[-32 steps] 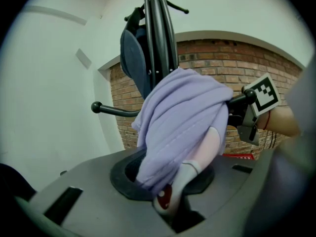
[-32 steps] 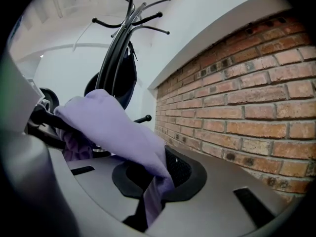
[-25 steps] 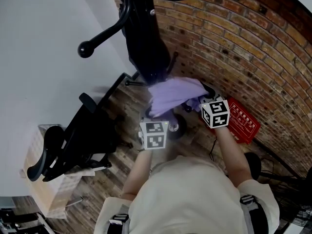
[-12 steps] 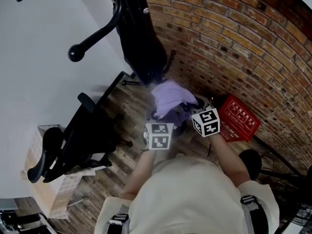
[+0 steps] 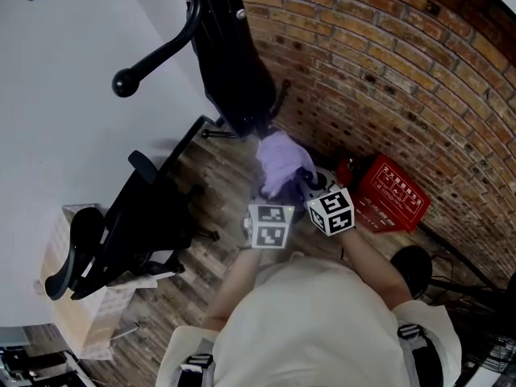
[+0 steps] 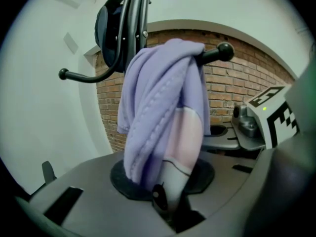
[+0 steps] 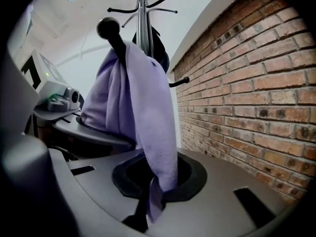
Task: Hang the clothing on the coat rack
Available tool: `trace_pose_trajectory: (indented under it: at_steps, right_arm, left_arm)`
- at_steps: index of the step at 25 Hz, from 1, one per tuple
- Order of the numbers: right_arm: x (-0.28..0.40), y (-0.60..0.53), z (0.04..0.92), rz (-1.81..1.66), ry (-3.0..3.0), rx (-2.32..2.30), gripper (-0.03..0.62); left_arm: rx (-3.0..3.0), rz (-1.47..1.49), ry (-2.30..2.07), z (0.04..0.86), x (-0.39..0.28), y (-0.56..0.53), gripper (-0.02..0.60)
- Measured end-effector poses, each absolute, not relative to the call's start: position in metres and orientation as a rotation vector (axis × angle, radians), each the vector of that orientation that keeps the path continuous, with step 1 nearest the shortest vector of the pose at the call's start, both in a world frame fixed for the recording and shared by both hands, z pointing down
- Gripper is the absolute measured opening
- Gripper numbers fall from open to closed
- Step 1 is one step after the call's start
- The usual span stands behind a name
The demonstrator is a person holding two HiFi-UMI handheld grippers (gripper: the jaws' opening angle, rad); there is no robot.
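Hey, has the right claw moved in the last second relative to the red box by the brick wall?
Yes. In the head view the right claw has slid leftward and down, away from the red box, still shut on the purple garment.

red box (image 5: 393,196), white print on top (too small to read)

Reaching forward and down with both forearms (image 5: 367,258), claws close together.
Pinching the purple garment (image 6: 158,102) in the left claw (image 6: 167,206) at a pale panel, and in the right claw (image 7: 148,209) at a hanging edge.
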State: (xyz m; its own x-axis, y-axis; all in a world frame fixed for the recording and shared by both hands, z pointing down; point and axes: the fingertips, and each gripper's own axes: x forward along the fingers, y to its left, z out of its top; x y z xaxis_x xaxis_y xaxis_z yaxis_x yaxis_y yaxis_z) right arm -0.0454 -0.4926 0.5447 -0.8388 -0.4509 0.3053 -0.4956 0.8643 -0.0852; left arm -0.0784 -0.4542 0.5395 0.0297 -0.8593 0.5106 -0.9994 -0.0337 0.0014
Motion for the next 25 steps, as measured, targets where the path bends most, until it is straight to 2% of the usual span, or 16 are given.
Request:
trace_pose_trajectory:
  at_steps: [10, 14, 20, 25]
  right_arm:
    - [-0.046, -0.486, 0.545, 0.232, -2.758, 0.723, 0.023]
    - [-0.042, -0.485, 0.542, 0.22, -2.747, 0.755, 0.029]
    - [-0.032, -0.476, 0.532, 0.238, -2.746, 0.838, 0.183]
    - [-0.014, -0.466, 0.521, 0.249, -2.729, 0.94, 0.209]
  left_arm:
    - [1.965, 0.555, -1.862, 0.54, -0.08, -0.45, 0.095]
    - [1.993, 0.552, -1.884, 0.534, -0.083, -0.446, 0.126]
    - [2.033, 0.463, -1.85, 0.525, -0.084, -0.429, 0.264]
    - [2.056, 0.416, -1.852, 0.512, -0.087, -0.411, 0.288]
